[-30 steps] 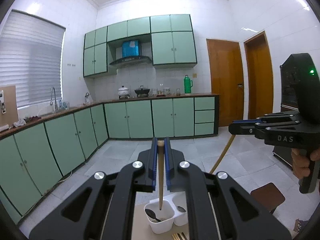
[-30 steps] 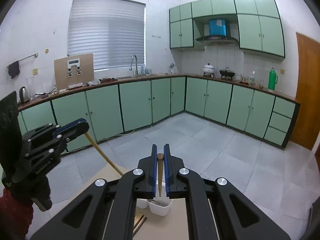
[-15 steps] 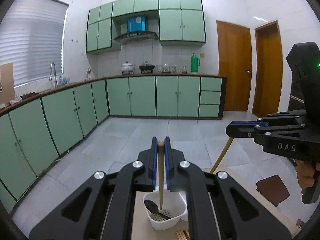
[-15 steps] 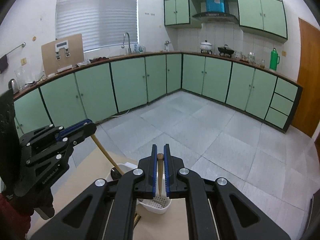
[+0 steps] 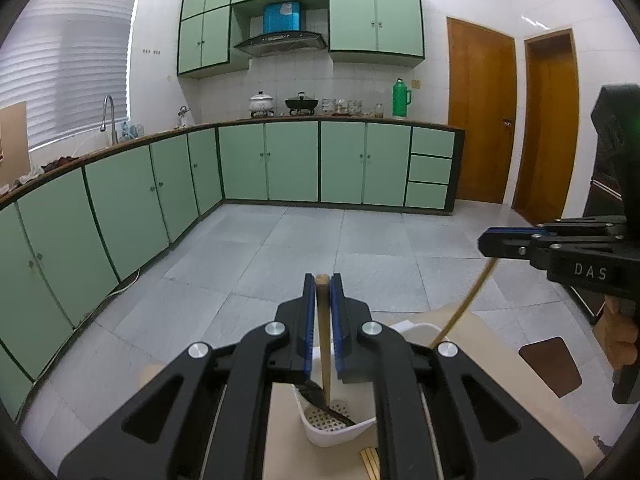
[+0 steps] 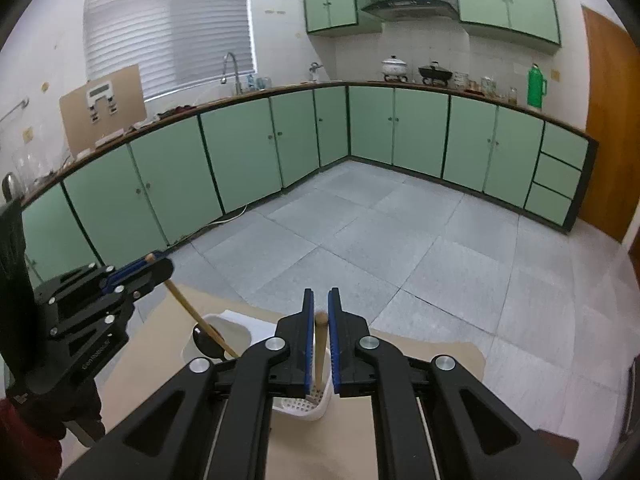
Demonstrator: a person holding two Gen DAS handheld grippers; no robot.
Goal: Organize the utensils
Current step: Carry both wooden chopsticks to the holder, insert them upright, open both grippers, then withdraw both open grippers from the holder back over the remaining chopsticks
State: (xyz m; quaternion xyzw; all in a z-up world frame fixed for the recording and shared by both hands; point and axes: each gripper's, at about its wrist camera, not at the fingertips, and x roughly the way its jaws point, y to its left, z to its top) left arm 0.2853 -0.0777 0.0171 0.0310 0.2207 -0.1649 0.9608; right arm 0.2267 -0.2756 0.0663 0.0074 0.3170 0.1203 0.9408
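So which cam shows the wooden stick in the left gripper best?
Right wrist view: the wooden stick runs in side view from the left gripper down into the white holder. Left wrist view shows it foreshortened between the jaws, lower end partly hidden.

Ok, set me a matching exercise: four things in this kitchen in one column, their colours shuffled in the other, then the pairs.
Things:
1. flask on the worktop
2. basket on the table
3. door
4. box above the cooker hood

Colours:
A. blue
B. brown
C. green
D. white

Pairs: 1-C, 2-D, 3-B, 4-A
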